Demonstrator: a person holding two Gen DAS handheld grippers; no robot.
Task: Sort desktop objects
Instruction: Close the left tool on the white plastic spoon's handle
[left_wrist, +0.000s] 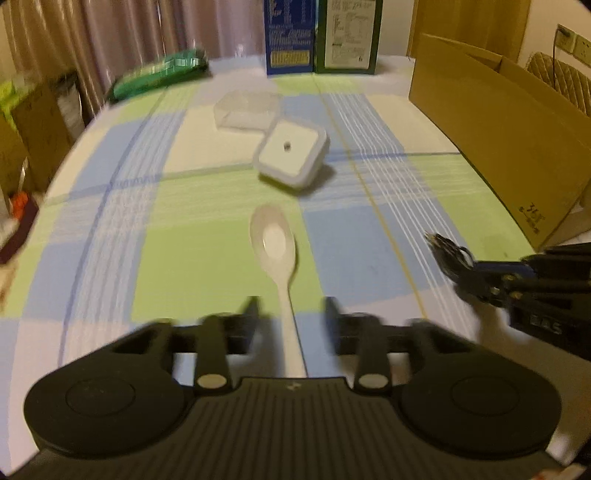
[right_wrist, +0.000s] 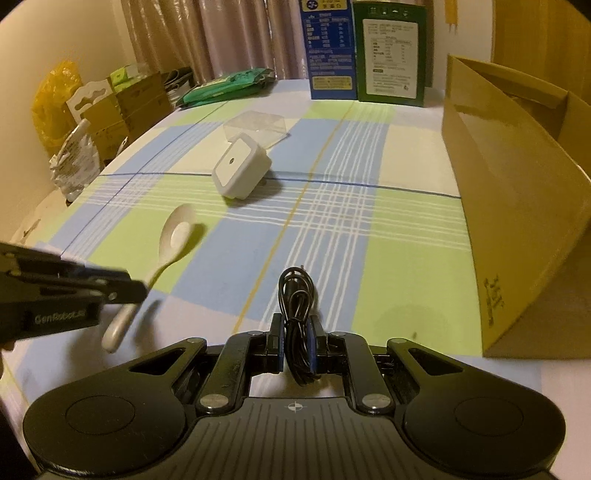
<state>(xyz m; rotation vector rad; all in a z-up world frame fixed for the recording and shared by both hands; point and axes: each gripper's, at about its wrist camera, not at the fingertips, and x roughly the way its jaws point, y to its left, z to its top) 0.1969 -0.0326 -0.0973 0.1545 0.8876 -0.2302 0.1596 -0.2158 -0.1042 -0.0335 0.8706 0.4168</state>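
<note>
Left wrist view, blurred by motion: the left hand-held gripper stood at the bottom centre of the frame with its jaws apart, one on each side of the handle of a white spoon. The jaws did not appear to touch the handle. The spoon lay on the checked table, bowl up the frame. Above it, at centre, sat a white square plug-in light, tilted, with a clear plastic box just behind it. At the right edge the right hand-held gripper showed with a black cable bundle at its tip.

Right wrist view, sharp: the right hand-held gripper was clamped on the coiled black cable bundle, the loop projecting forward at lower centre, held just above the table. An open brown cardboard box filled the right side of the frame. A blue carton and a green carton stood upright, side by side, at the top centre. A green packet lay at the upper left.
</note>
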